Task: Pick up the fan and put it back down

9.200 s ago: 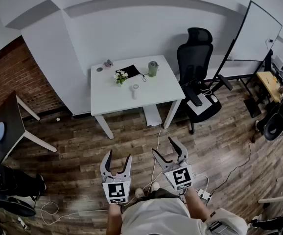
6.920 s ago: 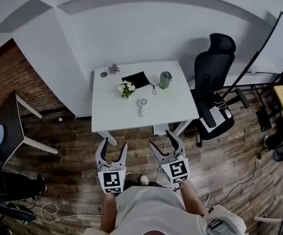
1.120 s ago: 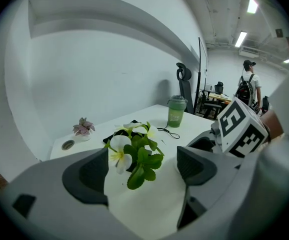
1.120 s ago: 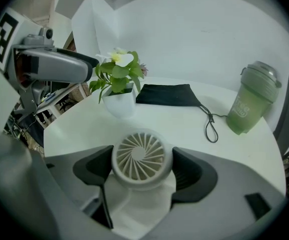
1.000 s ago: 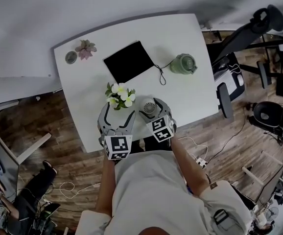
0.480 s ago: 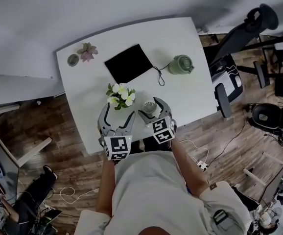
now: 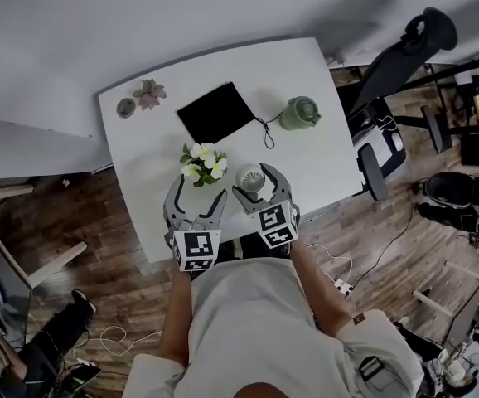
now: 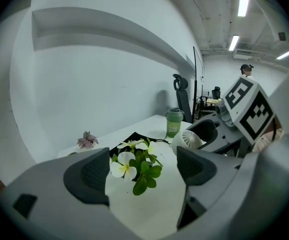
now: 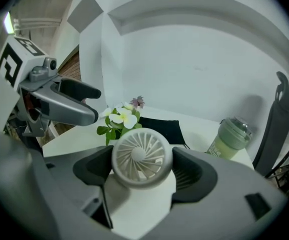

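1. The fan is small, white, with a round grilled head. It sits between the jaws of the right hand-held gripper, near the front edge of the table.
2. The right hand-held gripper is clamped on the fan head, with both pads against the rim on opposite sides. The grille faces this gripper's camera.
3. I can't tell whether the fan is lifted or resting on the table, and its handle isn't clear in any view.
4. The left hand-held gripper has its jaws spread with nothing between them. It hovers just beside the right one, with the flowers beyond its jaws.
5. Handling, judged: light, hard plastic, so little force is needed.
   - The smooth round rim could slip or rotate between flat pads.
   - The thin grille could flex or crack if squeezed hard.
6. Hold point, judged: across the rim's widest part, as now, works. The handle would be steadier but isn't presented.
7. Risk: the flowers are close on the left, and the green cup and black pouch lie further back, so a straight vertical lift is best.
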Demonstrator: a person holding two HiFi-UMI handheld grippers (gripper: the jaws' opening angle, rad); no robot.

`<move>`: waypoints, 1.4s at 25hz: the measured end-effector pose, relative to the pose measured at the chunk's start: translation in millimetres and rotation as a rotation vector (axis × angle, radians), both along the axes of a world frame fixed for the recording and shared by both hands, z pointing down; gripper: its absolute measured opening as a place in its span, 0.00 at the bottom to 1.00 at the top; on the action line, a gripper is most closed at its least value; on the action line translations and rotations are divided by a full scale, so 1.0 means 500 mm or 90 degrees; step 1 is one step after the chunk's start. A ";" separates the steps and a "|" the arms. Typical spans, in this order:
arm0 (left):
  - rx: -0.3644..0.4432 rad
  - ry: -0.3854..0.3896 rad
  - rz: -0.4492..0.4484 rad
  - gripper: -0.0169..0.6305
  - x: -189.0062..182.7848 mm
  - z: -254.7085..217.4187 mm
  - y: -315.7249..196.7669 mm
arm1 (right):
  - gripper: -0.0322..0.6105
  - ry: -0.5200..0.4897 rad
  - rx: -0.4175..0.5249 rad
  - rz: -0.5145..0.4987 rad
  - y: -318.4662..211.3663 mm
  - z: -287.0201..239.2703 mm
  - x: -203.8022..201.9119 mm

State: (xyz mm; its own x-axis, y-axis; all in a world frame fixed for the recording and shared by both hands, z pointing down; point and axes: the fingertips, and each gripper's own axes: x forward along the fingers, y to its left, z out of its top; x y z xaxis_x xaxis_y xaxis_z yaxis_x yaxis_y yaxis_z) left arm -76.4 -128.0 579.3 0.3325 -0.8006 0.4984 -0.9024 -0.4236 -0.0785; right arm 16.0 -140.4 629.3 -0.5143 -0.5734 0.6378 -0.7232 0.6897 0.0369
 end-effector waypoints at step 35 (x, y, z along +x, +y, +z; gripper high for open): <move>0.177 0.056 0.005 0.64 -0.021 -0.273 0.001 | 0.63 -0.114 0.247 0.030 0.004 -0.389 0.002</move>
